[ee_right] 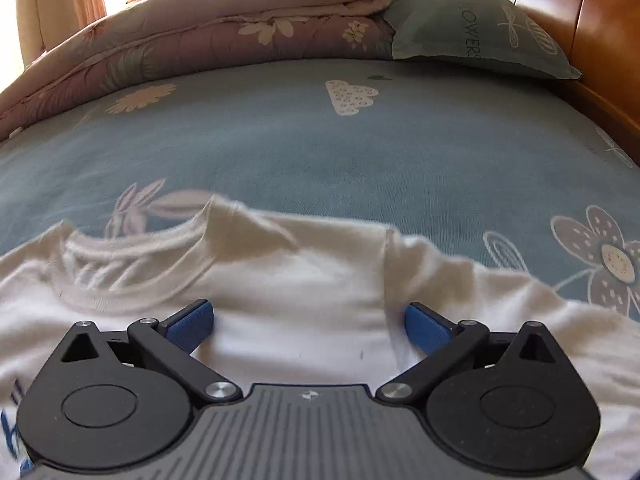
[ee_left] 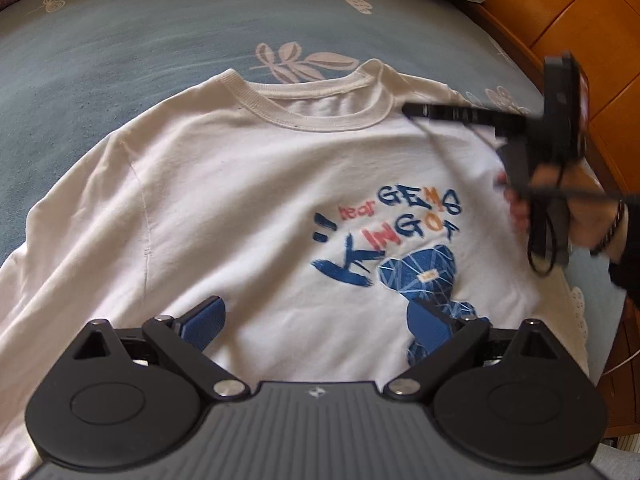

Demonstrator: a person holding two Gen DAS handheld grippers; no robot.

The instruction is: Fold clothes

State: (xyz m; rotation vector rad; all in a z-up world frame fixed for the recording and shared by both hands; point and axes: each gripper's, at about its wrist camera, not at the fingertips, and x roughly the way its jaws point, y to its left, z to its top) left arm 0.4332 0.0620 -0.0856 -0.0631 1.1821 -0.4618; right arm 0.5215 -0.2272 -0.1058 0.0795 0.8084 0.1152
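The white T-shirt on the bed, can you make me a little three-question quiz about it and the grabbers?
1. True or false: the white T-shirt lies printed side up on the blue bedsheet.
2. Is the left gripper A) open or B) shut on cloth?
3. Fill in: the right gripper hovers near the shirt's ____ seam.

Key: 1 true. 2 A, its blue pads stand apart with nothing between them. 3 shoulder; the collar sits to its left.

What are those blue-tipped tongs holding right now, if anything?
Nothing. Both the left tongs and the right tongs are open above the white shirt, with no cloth pinched between the pads.
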